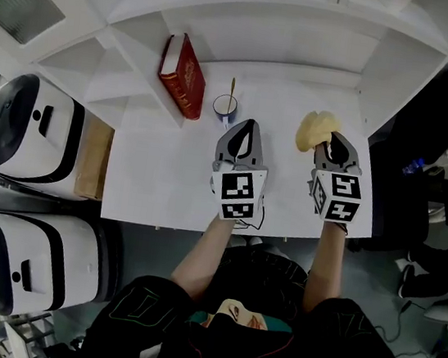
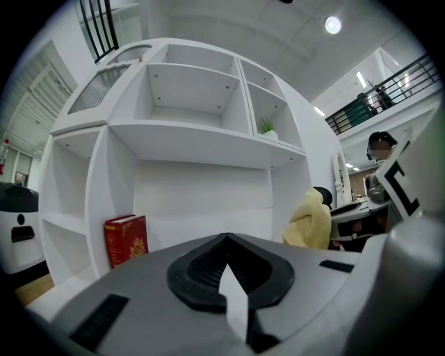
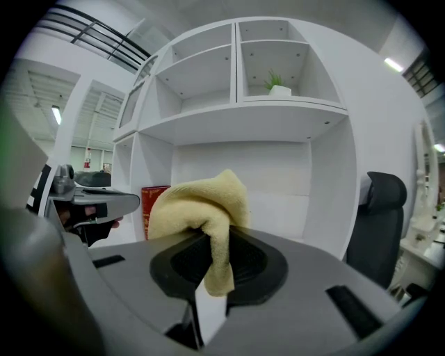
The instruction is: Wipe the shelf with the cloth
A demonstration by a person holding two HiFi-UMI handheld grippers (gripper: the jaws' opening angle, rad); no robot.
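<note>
Both grippers are held over the bottom board of the white shelf (image 1: 157, 181), on the person's side of a blue-rimmed cup (image 1: 225, 106) that is taken as the marker for all places. The left gripper (image 1: 247, 126) is seen just right of the cup, its jaws pressed together with nothing between them; whether it touches the cup cannot be told. The right gripper (image 1: 328, 145) is held farther right of the cup, its jaws clamped on the yellow cloth (image 1: 314, 129). The cloth is bunched above the jaws and one fold is hung down between them; contact with the board cannot be made out. A thin stick (image 1: 231, 91) is stood in the cup. A red book (image 1: 184, 74) is leaned against a divider just left of the cup. A small green plant (image 3: 278, 82) is set in a compartment above the cup. A dark chair (image 3: 381, 208) is placed well right of the cup, beyond the shelf's side wall, and two white machines (image 1: 32, 135) are seen well left of it.
</note>
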